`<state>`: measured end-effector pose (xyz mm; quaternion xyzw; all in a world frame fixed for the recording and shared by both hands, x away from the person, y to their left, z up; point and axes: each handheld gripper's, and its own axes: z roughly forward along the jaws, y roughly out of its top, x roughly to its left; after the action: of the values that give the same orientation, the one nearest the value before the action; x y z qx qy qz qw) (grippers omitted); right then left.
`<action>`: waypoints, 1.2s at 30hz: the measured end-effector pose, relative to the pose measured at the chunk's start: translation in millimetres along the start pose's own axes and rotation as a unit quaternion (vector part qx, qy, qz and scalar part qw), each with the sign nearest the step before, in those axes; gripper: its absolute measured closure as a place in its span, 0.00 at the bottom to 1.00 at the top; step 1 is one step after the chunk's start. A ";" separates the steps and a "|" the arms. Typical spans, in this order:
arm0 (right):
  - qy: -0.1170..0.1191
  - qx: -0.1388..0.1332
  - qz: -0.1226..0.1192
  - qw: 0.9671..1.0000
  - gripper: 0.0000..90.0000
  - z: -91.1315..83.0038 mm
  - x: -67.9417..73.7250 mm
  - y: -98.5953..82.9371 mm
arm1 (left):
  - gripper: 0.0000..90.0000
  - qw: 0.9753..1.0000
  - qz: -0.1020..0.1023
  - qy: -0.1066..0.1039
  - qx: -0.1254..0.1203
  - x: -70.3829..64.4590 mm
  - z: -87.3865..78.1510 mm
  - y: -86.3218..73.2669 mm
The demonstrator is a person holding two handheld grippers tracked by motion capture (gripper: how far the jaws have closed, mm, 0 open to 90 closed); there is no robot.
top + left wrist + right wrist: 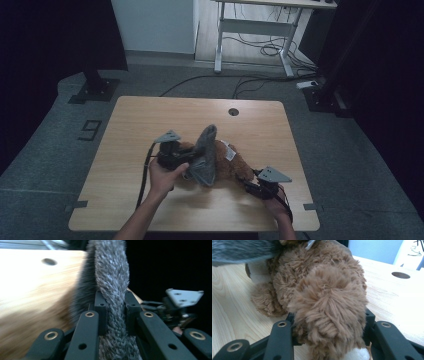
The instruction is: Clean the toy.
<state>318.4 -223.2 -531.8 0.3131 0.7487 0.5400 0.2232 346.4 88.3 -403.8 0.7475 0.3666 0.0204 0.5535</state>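
A brown plush toy [231, 165] lies on the wooden table [150, 120], with a grey furry cloth [205, 155] draped over it and lifted up. My left gripper [186, 162] is shut on the grey cloth [112, 290]; its jaws pinch a fold of the fur. My right gripper [252, 182] is shut on a limb of the brown plush toy [324, 305], at the toy's near right end. In the left gripper view the right gripper [180, 305] shows farther off at the right.
The table has a round cable hole [233, 111] near its far edge. Beyond it stand a white desk frame [255, 30] with loose cables on the floor [265, 47]. Bare tabletop lies to the left and far side of the toy.
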 end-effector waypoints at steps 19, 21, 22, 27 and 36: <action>0.004 0.003 -0.004 1.000 0.60 0.0 1.4 -0.7 | 0.85 0.994 0.038 -0.009 0.101 -39.0 106.2 -6.0; 0.005 0.003 -0.004 1.000 0.60 0.1 1.3 -1.0 | 0.86 0.994 0.035 -0.004 0.102 -34.7 105.6 -8.0; 0.005 0.003 -0.004 1.000 0.60 0.1 1.2 -1.0 | 0.86 0.994 0.034 0.001 0.102 -33.0 105.0 -8.6; 0.005 0.003 -0.005 1.000 0.60 0.1 1.3 -1.1 | 0.86 0.994 0.029 0.022 0.105 -23.9 101.1 -11.2; 0.005 0.002 -0.003 1.000 0.60 -0.2 0.4 -1.0 | 0.86 0.993 0.035 0.056 0.094 -6.4 74.8 -15.0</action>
<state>317.8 -223.2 -532.8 0.3085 0.7520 0.5390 0.2209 366.5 25.7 -443.0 0.8066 0.3707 0.0467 0.4581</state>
